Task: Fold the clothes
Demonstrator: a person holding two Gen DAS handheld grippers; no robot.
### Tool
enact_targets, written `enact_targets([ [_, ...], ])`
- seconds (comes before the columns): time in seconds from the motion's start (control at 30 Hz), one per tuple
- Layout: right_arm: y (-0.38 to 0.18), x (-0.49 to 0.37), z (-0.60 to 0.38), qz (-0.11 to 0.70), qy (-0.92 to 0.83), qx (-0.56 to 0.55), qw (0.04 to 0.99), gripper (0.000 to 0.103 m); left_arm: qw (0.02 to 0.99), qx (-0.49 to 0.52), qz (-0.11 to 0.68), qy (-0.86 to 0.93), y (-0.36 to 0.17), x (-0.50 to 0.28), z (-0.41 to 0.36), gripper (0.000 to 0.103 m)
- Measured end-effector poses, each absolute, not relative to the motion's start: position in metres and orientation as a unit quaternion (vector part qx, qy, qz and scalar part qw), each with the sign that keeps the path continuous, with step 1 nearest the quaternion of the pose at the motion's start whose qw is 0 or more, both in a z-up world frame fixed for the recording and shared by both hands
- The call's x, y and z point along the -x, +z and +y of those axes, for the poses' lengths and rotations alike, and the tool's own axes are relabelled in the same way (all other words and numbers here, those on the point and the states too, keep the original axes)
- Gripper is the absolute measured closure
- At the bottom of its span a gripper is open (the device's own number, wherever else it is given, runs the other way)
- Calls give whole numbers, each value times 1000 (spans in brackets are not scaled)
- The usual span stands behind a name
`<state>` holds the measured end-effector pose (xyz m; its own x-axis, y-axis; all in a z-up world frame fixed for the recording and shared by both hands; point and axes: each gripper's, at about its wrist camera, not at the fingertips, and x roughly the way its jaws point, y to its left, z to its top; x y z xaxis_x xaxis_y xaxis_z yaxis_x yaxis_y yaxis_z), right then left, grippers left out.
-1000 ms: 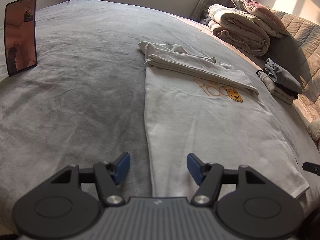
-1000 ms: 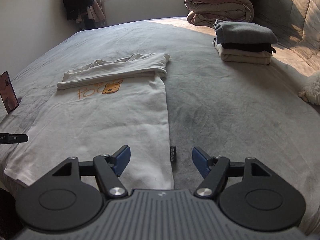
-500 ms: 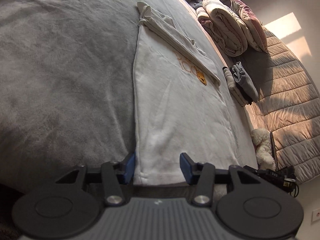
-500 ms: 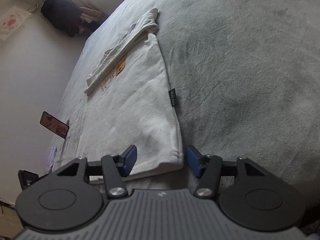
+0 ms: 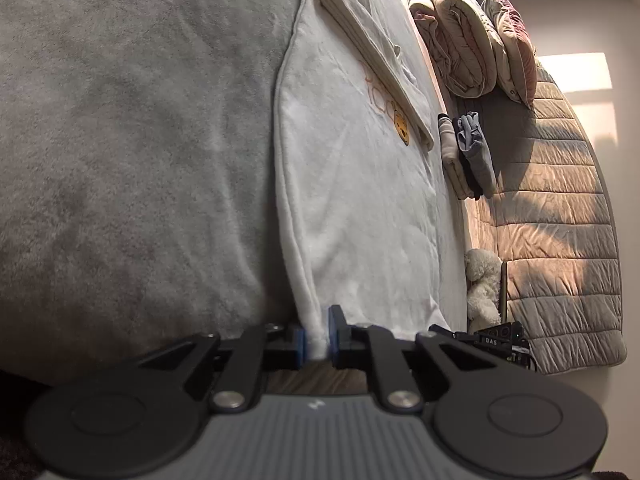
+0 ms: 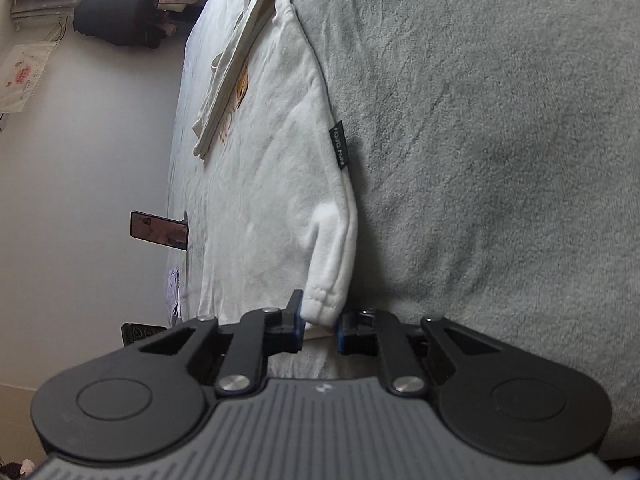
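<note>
Through the left wrist camera, the left gripper (image 5: 317, 338) is closing on the near hem corner of the white T-shirt (image 5: 352, 184), and the cloth is already pinched between its blue pads (image 5: 301, 343). The shirt lies flat on the grey bedspread (image 5: 132, 140), its far end already folded over just beyond the orange print (image 5: 401, 130). Beyond it a stack of folded clothes (image 5: 466, 156) sits by the rolled duvets (image 5: 460, 36). Through the right wrist camera, the right gripper (image 6: 320, 330) is likewise closing, on the other hem corner of the same shirt (image 6: 276, 152). The hem (image 6: 323, 306) bunches between the pads, though the right-hand pad (image 6: 344, 330) sits in shadow, so I cannot be sure it presses the cloth fully yet. A small black label (image 6: 339, 146) marks the side seam, and a phone (image 6: 159, 229) stands propped at the far edge of the bed. To do this step well, both pinches should catch both layers of the hem, not merely the top one, or the shirt will open as it rises. Lift the two corners together and level, keep the hem taut between the tools, and carry it towards the folded end so the edges meet squarely. Uneven lifting would probably skew the fold.
</note>
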<state>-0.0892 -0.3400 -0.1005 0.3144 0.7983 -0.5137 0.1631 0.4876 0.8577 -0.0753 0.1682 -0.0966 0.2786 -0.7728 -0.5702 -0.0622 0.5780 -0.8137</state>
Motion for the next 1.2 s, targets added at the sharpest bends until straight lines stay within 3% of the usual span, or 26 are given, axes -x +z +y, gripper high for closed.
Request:
enact_targets([
  [0.23,-90,84,-334,507,252,-475,674,90,705,430,489,-281,-79,78,180,96],
  [0.57,-68,47,-329,405,267,-522,702,92,723,513,385,-258,-61,53,187,96],
  [1.0,-97,-14,-334,399,201,-542,712,95,728,519,423,-144,-100,-5,183,96],
  [1.2,-105,-20,-338,399,192,-563,698,87,713,545,420,-133,-108,-12,189,91],
])
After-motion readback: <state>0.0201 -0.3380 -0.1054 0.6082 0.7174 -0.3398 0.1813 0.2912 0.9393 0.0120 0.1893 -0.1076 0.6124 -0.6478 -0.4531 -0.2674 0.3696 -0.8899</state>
